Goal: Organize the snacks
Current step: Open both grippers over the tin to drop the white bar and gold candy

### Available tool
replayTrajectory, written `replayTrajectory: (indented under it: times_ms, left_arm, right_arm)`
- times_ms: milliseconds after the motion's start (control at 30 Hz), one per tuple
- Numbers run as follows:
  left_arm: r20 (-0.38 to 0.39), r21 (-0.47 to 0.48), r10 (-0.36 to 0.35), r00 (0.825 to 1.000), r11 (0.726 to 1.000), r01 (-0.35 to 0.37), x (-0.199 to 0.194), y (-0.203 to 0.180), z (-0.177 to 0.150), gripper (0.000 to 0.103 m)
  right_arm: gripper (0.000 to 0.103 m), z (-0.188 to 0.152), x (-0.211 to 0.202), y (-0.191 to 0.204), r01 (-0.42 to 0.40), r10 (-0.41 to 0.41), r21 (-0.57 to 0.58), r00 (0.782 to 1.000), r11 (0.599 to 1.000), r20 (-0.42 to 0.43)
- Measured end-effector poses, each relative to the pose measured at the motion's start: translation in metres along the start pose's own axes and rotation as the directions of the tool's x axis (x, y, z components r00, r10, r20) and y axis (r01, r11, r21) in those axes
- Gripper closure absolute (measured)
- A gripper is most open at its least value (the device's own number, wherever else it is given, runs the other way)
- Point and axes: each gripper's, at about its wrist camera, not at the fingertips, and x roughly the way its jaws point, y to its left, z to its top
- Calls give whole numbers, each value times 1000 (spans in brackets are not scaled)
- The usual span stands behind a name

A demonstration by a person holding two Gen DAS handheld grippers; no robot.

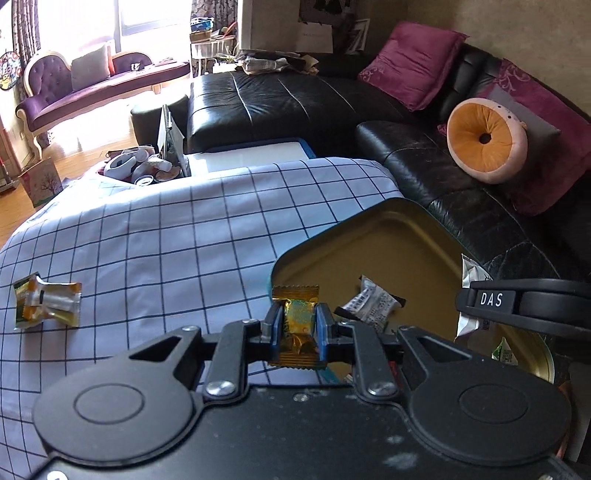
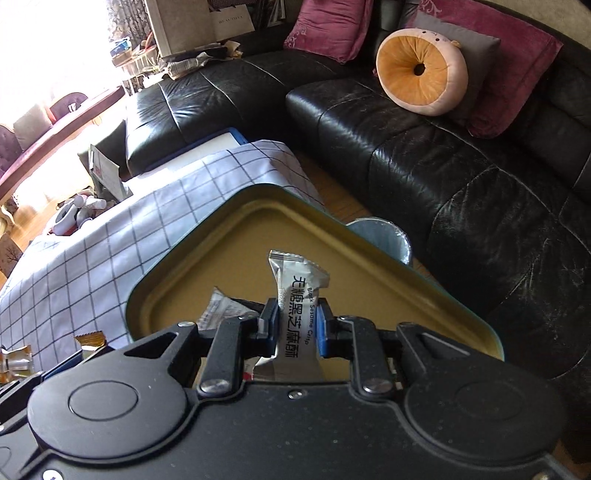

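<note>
Snacks are split between the two tongs, a gold tin tray [image 1: 399,236] and the checked cloth [image 1: 166,229] that covers the worktop. Left tongs [image 1: 297,325] are clamped on a gold-wrapped sweet [image 1: 298,317], held above the tray's near left edge, where the tray meets the cloth. Right tongs [image 2: 297,325] are clamped on a silver packet of black sesame crisp [image 2: 295,295], which stands upright between the blue pads over the tray's middle. Inside the tray lies another silver packet [image 1: 371,304], just left of the right tongs in the right wrist view. Well to the left of the tray, two more wrapped sweets [image 1: 46,304] lie together on the cloth. Beyond the tray's far corner a small bin with a pale liner [image 2: 384,236] stands on the floor, and behind it runs a black leather sofa [image 2: 424,147] carrying a round orange cushion [image 2: 421,72] and purple pillows [image 2: 328,26].
</note>
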Motion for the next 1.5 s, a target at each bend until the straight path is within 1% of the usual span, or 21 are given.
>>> replayTrajectory:
  times_ms: [133,267,467,533,567,600,767,867,1033,1100,1167,1267,1333,1400,1500]
  left_arm:
    - [-26,27,7,1000,1000,-6,12,-21,-2,85]
    - [-38,44,1,999,999,1,21,-35,-2,85]
    - [-30,80,14,999,997,-11,29,-51,-3,84]
    - [-25,88,21,999,996,-19,30,-56,-3,82]
    - [-24,91,22,999,996,-20,30,-60,-5,79]
    - [-23,93,21,1000,995,-19,30,-61,-5,76]
    - [7,88,35,999,995,-35,29,-62,-3,67]
    - [14,72,33,999,997,-34,27,-60,-1,66]
    - [17,26,23,1000,999,-23,25,-52,-1,66]
    - [29,16,29,999,999,-29,23,-50,-3,64]
    - [53,32,52,997,998,-54,22,-51,-5,58]
    - [96,60,98,991,993,-104,19,-53,-7,56]
    - [116,58,112,987,991,-119,16,-53,-8,53]
    - [128,54,114,985,991,-122,14,-53,-9,53]
    - [155,42,111,982,992,-118,10,-51,-9,53]
  right_arm:
    - [75,0,2,-13,3,-2,4,1000,1000,-10]
    - [75,1,2,-22,9,-9,9,1000,1000,-11]
    - [74,3,4,-35,3,-3,3,1000,1000,-20]
    - [74,3,5,-37,-4,4,-8,1000,1000,-23]
    - [73,3,4,-37,-5,5,-14,1000,1000,-24]
    - [72,3,4,-36,-8,7,-19,1000,1000,-22]
    - [71,2,-2,-37,-12,12,-33,1000,999,12]
    - [71,2,-5,-36,2,-1,-27,999,1000,36]
    - [71,3,-2,-33,2,-1,-44,1000,999,24]
    - [71,2,-1,-31,16,-15,-44,999,999,31]
    - [71,0,-1,-29,37,-34,-52,998,998,48]
    - [70,-4,-1,-21,86,-78,-104,993,991,84]
    - [71,-7,-2,-16,120,-105,-132,988,984,112]
    - [71,-8,-2,-14,127,-109,-140,986,982,130]
    - [71,-6,-3,-18,93,-75,-127,988,988,137]
